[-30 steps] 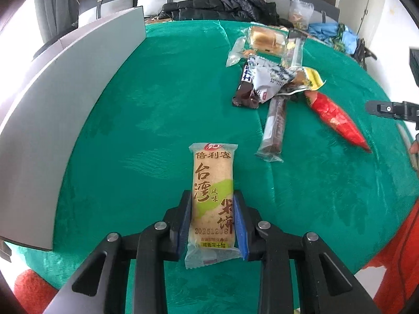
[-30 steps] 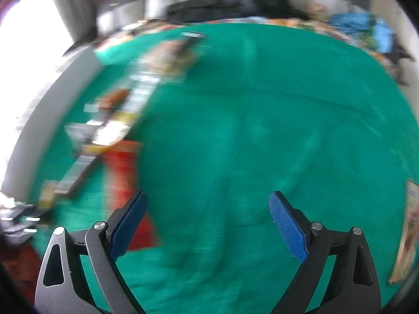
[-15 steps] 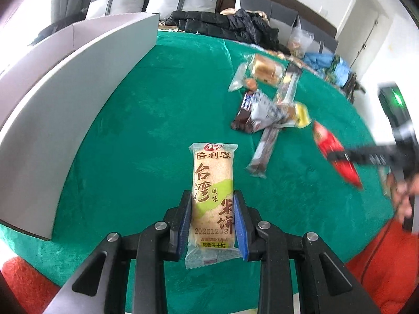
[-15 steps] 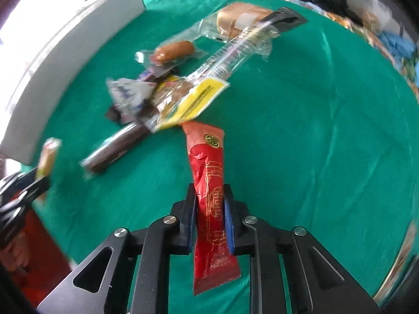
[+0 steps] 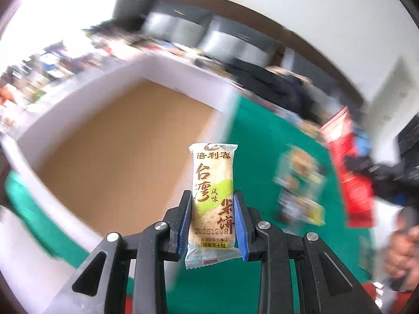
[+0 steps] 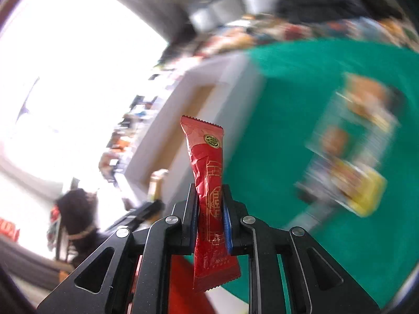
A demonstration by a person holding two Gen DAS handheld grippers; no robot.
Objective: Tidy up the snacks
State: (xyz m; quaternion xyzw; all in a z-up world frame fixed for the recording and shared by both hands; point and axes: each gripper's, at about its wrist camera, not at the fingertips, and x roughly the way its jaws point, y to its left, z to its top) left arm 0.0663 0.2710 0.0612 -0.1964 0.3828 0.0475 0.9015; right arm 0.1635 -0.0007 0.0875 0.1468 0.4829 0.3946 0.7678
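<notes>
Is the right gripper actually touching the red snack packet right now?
Touching. In the right wrist view, the right gripper has both blue pads pressed against the sides of the red snack packet, which stands up between them, clear of the green tablecloth.

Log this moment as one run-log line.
left gripper: shut on rice cracker pack | right gripper: shut on red stick pack | box: open, nothing visible inside

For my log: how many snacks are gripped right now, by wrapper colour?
Pale rice-cracker packet, in left gripper: 1
Red stick packet, in right gripper: 1
Total gripped: 2
</notes>
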